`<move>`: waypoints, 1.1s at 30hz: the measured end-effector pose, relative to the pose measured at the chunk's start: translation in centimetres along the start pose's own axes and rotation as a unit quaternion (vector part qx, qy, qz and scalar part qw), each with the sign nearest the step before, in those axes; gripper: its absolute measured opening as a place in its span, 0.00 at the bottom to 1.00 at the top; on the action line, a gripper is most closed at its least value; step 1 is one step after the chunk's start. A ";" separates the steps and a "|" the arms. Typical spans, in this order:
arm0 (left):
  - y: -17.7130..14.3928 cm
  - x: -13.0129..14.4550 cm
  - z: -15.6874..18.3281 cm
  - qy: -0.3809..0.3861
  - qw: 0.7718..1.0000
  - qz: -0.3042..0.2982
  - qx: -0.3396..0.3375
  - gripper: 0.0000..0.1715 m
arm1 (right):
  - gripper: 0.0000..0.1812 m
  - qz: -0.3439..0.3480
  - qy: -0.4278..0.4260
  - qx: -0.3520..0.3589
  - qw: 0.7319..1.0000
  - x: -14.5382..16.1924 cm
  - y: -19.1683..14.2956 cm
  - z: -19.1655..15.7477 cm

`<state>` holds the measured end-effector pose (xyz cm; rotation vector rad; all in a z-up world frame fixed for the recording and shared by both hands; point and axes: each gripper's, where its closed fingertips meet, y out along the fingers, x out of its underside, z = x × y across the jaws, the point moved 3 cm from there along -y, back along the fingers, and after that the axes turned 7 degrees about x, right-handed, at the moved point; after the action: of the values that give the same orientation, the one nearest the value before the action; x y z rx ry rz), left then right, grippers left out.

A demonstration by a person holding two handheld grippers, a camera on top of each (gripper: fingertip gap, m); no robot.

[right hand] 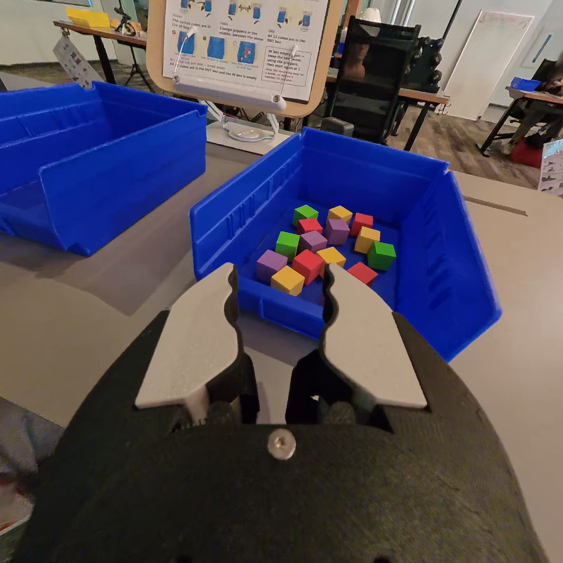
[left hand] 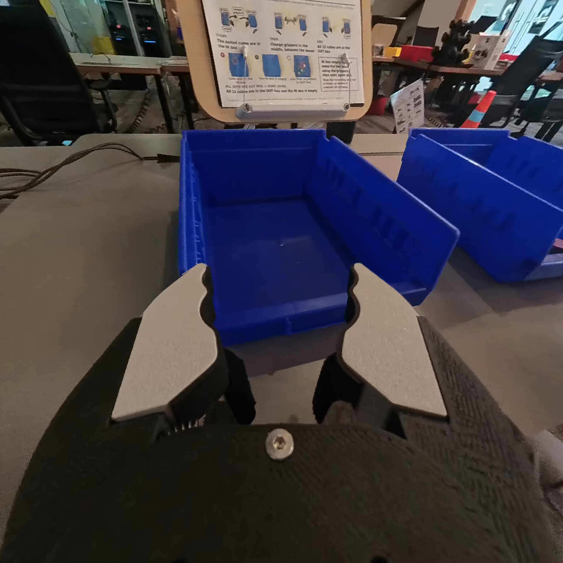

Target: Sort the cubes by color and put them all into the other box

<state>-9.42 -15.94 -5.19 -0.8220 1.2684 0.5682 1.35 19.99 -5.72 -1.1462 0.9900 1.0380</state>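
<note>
In a workshop of desks and chairs, a grey counter (right hand: 91,320) carried two blue bins; left of the cube-filled bin (right hand: 441,274) stood the empty bin (left hand: 274,243). Both the left tool (left hand: 278,274) and right tool (right hand: 280,274) hovered agape, holding nothing, each before a bin's low front lip.

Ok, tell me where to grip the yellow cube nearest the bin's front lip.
Take the yellow cube from above by its left and right faces. It lies flat with its top clear; probably spread the right gripper wider, since a purple cube and red cube crowd it.
</note>
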 end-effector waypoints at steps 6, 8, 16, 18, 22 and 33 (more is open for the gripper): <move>-0.8 1.1 -1.4 0.020 1.000 0.009 -0.017 0.48 | 0.30 0.019 -0.020 0.017 0.999 -0.1 0.4 0.1; -1.0 1.4 -1.8 0.005 1.000 0.008 -0.016 0.48 | 0.31 0.014 -0.025 0.024 0.999 0.1 0.4 0.4; -1.3 2.4 -1.9 -0.002 1.000 0.018 -0.007 0.48 | 0.32 0.004 -0.026 0.029 0.999 1.4 0.4 0.8; -1.3 2.6 -1.8 0.002 1.000 0.028 -0.007 0.48 | 0.32 0.004 -0.031 0.032 0.999 1.6 0.4 0.9; -1.5 2.8 -1.4 0.007 0.999 0.037 0.003 0.47 | 0.32 0.009 -0.032 0.035 0.999 1.8 0.4 1.1; -1.5 1.7 -1.7 -0.025 0.996 0.082 -0.004 0.44 | 0.33 0.029 -0.014 0.021 0.999 0.4 -0.3 0.4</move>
<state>-8.89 -18.32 -6.68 -0.7098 1.2948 0.7226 1.78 20.42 -6.00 -1.0709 1.0228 1.0718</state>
